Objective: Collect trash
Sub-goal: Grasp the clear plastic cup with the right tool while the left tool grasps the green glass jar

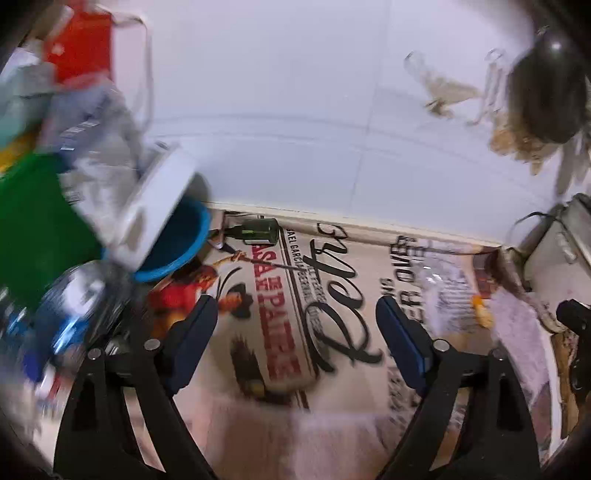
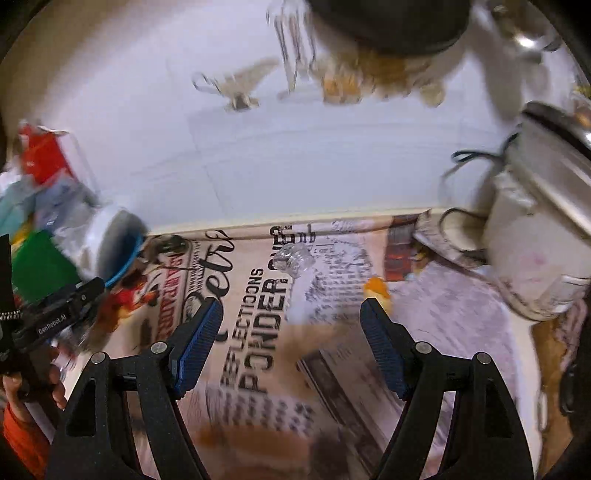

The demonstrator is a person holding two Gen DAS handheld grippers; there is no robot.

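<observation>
A clear crumpled plastic bottle (image 2: pixel 295 260) lies on the newspaper-covered counter (image 2: pixel 258 332), a little beyond my right gripper (image 2: pixel 291 321), which is open and empty. The bottle also shows in the left wrist view (image 1: pixel 443 291), to the right of my left gripper (image 1: pixel 295 321), which is open and empty above the newspaper (image 1: pixel 295 295). A small orange scrap (image 2: pixel 376 288) lies close to the right fingertip; it shows in the left wrist view too (image 1: pixel 480 308). A dark green bottle cap (image 1: pixel 258 230) lies at the back by the wall.
A blue-rimmed bowl with a white container (image 1: pixel 166 225) and a heap of packaging, green (image 1: pixel 40 229) and red (image 1: pixel 81 44), crowd the left. A white rice cooker (image 2: pixel 535 221) with a cord stands right. A black pan (image 2: pixel 388 22) hangs on the tiled wall.
</observation>
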